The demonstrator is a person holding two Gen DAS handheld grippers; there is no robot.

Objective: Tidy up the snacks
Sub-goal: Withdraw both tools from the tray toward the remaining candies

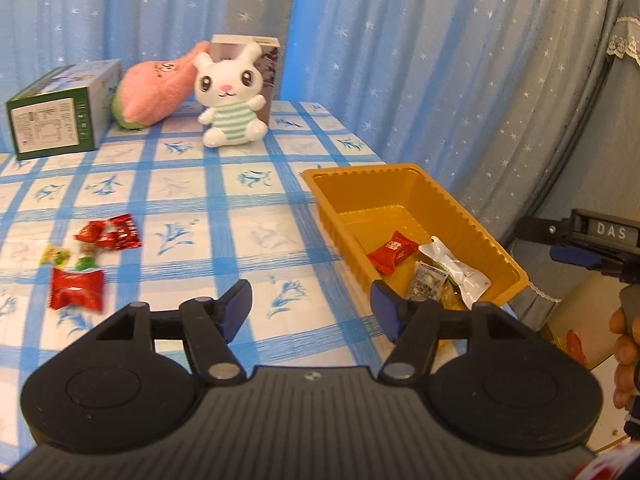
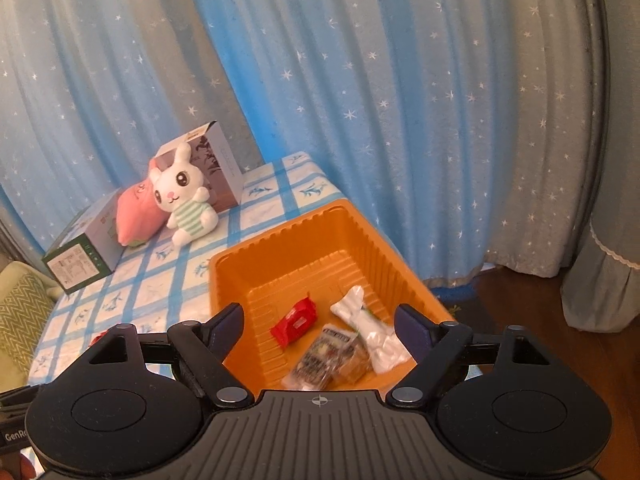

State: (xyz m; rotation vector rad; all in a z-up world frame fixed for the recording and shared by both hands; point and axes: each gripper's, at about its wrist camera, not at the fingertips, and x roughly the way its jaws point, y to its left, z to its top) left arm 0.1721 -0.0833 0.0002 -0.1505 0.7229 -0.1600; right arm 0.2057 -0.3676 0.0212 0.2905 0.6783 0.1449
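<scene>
At the far left of the counter [image 1: 224, 200] lies a green box [image 1: 60, 114], its left corner cut off. Nearer, loose snacks [image 1: 86, 264] cluster on the checked cloth; their print is too blurred to read. The left hand-held gripper [image 1: 310, 308] hovers with jaws apart, nothing between them. To the right, the orange tray [image 2: 256, 264] holds a red candy [image 2: 296, 322], a white packet [image 2: 370, 328] and a printed packet [image 2: 320, 358] partly hidden. The right hand-held gripper [image 2: 320, 332] gapes wide above it, empty.

wrapped snacks [image 1: 86, 258] lie on the table [image 1: 208, 200], left of the tray [image 1: 400, 196].
</scene>
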